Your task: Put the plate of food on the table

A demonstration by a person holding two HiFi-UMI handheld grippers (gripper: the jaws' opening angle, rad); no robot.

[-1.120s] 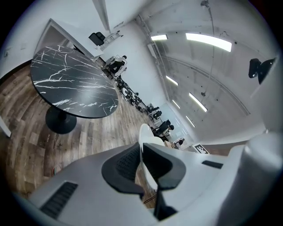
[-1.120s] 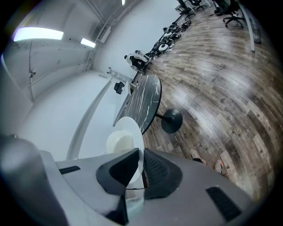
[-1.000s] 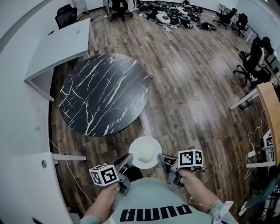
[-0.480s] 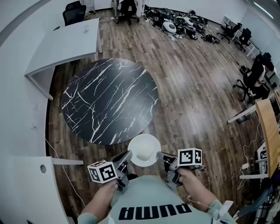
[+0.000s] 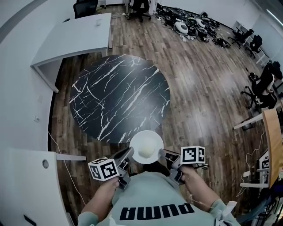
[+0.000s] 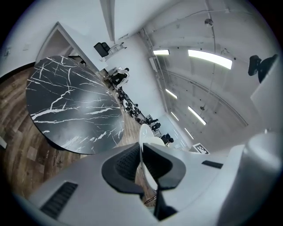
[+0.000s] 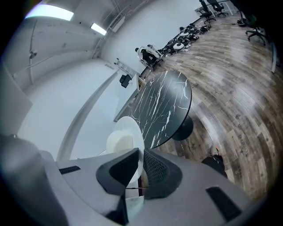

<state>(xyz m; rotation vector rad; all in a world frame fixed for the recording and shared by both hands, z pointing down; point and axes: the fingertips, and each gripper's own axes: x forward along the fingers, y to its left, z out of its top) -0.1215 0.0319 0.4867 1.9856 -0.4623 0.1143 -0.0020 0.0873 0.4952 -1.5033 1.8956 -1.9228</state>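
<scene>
You hold the white plate (image 5: 146, 142) between both tongs, its far rim overlapping the 6 o'clock edge of the round black marble table (image 5: 119, 95) in the head view. Your left gripper (image 5: 127, 154) pinches the rim at the plate's 8 o'clock and your right gripper (image 5: 162, 154) at 4 o'clock. Pale food (image 5: 143, 153) sits on it.

We see a brown wood-plank floor (image 5: 208, 88) with a heap of dark cables and white devices (image 5: 194, 26) at its far end. A white rectangular desk (image 5: 73, 37) stands far left, with a black office chair (image 5: 86, 7) just behind it.
</scene>
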